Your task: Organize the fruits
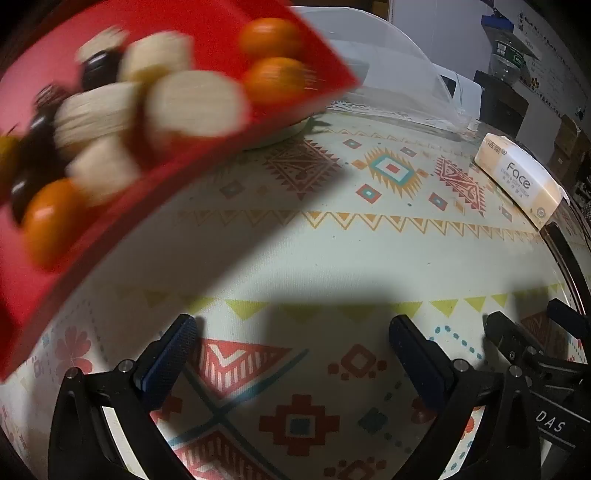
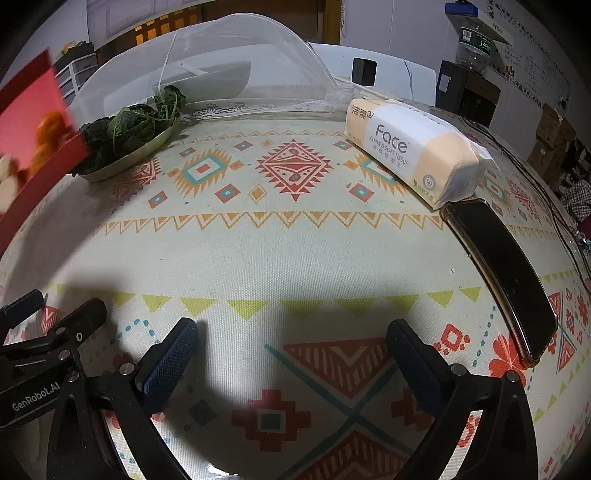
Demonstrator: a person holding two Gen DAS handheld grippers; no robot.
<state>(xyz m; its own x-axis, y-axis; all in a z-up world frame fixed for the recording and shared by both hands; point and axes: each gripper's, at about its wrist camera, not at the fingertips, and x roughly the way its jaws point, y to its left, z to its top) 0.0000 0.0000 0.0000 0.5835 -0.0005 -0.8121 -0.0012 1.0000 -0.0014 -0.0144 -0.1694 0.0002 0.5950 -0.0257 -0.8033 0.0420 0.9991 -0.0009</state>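
A red tray (image 1: 221,22) fills the upper left of the left wrist view, blurred and tilted. It holds oranges (image 1: 277,79), pale foam-wrapped fruits (image 1: 195,101) and small dark fruits (image 1: 99,68). My left gripper (image 1: 291,325) stands open over the patterned tablecloth, below and right of the tray, with nothing between its fingers. My right gripper (image 2: 291,325) is open too, empty, over the cloth. Each gripper shows at the edge of the other's view: the right gripper (image 1: 528,314) and the left gripper (image 2: 64,301). The red tray (image 2: 33,99) also shows at the far left of the right wrist view.
A plate (image 2: 147,147) of dark leafy greens sits behind the tray. A tissue pack (image 2: 410,147) and a phone (image 2: 506,277) lie at the right. A clear mesh food cover (image 2: 221,55) stands at the back of the table.
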